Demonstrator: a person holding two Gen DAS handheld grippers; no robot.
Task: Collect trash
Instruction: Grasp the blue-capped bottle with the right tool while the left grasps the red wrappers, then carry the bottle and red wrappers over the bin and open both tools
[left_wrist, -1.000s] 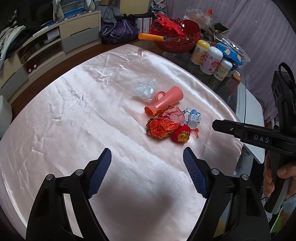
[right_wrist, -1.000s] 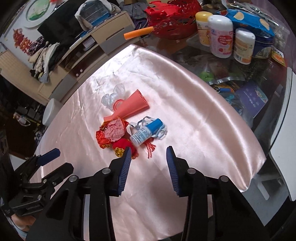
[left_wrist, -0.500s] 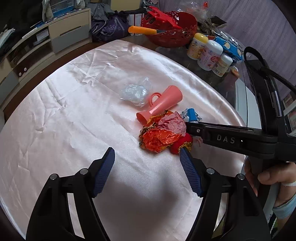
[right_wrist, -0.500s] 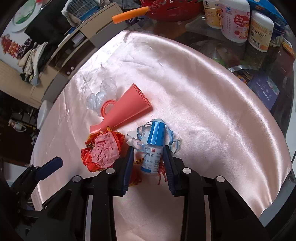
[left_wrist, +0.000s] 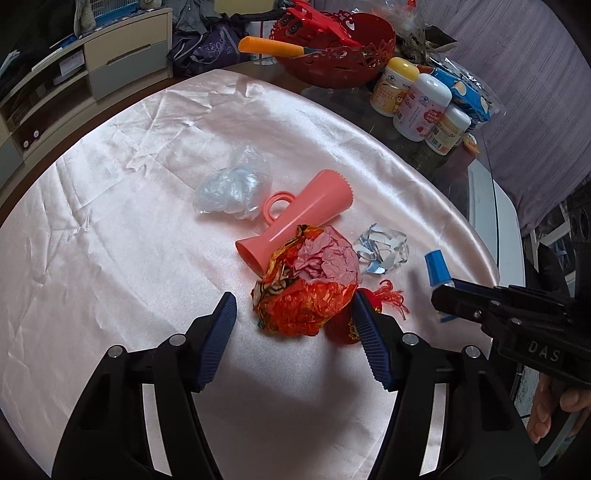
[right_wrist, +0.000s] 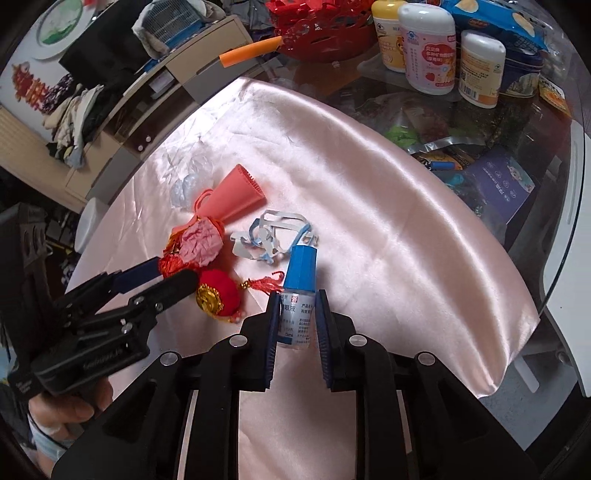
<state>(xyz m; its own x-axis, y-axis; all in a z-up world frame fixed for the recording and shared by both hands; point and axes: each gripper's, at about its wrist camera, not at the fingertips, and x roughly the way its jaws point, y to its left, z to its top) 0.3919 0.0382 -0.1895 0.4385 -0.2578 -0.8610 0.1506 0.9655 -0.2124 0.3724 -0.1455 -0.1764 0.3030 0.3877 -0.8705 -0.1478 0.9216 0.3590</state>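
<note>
- Right hand-held gripper (right_wrist: 297, 321): jaws have just been closing and now pinch the small eye-drop bottle (right_wrist: 299, 295) by its clear lower body; blue cap points away, toward the far side. Bottle appears lifted or tilted off the pink satin cloth (right_wrist: 388, 240); cannot tell whether its base still touches.
- Judgement: grip sits low on a smooth round body. Keep the pads square to the label and lift straight before carrying, or the bottle may pivot out.
- Left hand-held gripper (left_wrist: 295, 328): jaws spread but narrowing, straddling the near part of the crumpled orange foil wrapper (left_wrist: 306, 291) with pink tissue inside. Pads do not yet press on it.
- Judgement: the wad is light and springy. Come lower so the pads close around its middle, not its near edge, and squeeze firmly enough to crush it a little.
- Red tasselled ornament (left_wrist: 347, 321) lies touching the wrapper on its right, just at the right pad. Risk: catching the tassel with the wad.
- Just beyond: blue-white paper strips (left_wrist: 382, 249) to the right, pink plastic cone (left_wrist: 295, 225) touching the wrapper's far side.
- Farther left: clear crumpled plastic (left_wrist: 231, 190), apart from the cone.
- Far edge of counter: red basket (left_wrist: 332, 48) and jars (left_wrist: 421, 107), not in play.
</note>
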